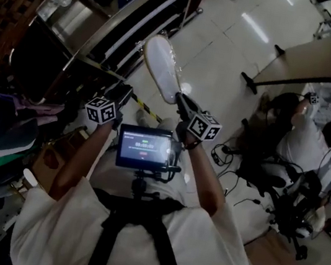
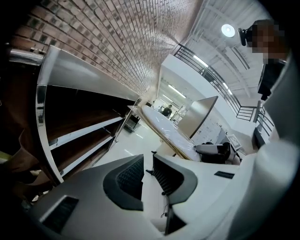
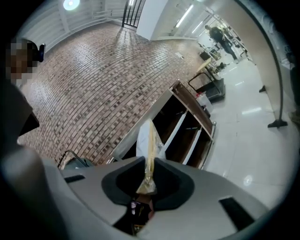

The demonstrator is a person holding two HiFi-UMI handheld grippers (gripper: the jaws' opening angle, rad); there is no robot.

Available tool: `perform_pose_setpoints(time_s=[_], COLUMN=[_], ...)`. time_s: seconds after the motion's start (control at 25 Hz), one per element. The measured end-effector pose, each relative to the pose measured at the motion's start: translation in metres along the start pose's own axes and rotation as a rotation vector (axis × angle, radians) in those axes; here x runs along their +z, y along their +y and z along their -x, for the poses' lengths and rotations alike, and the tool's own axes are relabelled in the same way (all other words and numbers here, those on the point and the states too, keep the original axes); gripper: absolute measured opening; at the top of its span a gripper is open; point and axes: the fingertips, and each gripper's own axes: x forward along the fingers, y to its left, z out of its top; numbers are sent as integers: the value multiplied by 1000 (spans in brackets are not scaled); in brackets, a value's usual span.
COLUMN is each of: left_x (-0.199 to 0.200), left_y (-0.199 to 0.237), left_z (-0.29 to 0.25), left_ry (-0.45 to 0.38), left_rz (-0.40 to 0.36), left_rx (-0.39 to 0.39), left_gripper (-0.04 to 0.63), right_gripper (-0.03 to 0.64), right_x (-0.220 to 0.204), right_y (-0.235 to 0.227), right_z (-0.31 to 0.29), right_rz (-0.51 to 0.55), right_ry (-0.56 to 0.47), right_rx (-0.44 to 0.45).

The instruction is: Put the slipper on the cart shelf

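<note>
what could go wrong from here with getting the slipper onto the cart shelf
1. The right gripper pinches the slipper only by a thin edge at one end, through shiny plastic wrap, so it might slide out or swing.
2. The slipper sticks out well ahead of the jaws, so its far end may knock the cart on its metal frame before reaching a shelf.
3. The left gripper is empty, jaws apart, so nothing steadies the free end.

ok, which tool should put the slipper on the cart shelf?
Right. The right tool is already shut on the slipper, with the cart shelf ahead; the left tool is open and empty.
</note>
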Motion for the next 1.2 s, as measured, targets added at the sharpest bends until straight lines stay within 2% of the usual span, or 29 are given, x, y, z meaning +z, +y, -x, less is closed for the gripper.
perform_pose_setpoints(time_s=[0.2, 0.4, 0.6, 0.72, 1.0, 1.2], left_x=[18, 35, 48, 52, 55, 34], left_y=[3, -2, -15, -20, -17, -7], left_z=[-17, -30, -51, -60, -37, -5], left_ry=[-53, -155, -244, -287, -422, -468], left_rz=[29, 109, 177, 184, 231, 299], left_rx=[77, 182, 243, 279, 404, 496], left_gripper=[60, 60, 60, 60, 60, 60], right_gripper=[66, 66, 66, 66, 66, 66], right_x=[30, 72, 117, 133, 140, 130], right_y=[-16, -26, -44, -57, -67, -64], right_z=[-23, -40, -46, -53, -79, -96], right_rz=[9, 91, 140, 143, 165, 194], right_ry=[77, 186, 237, 264, 386, 451], right_rx=[53, 131, 177, 196, 259, 286])
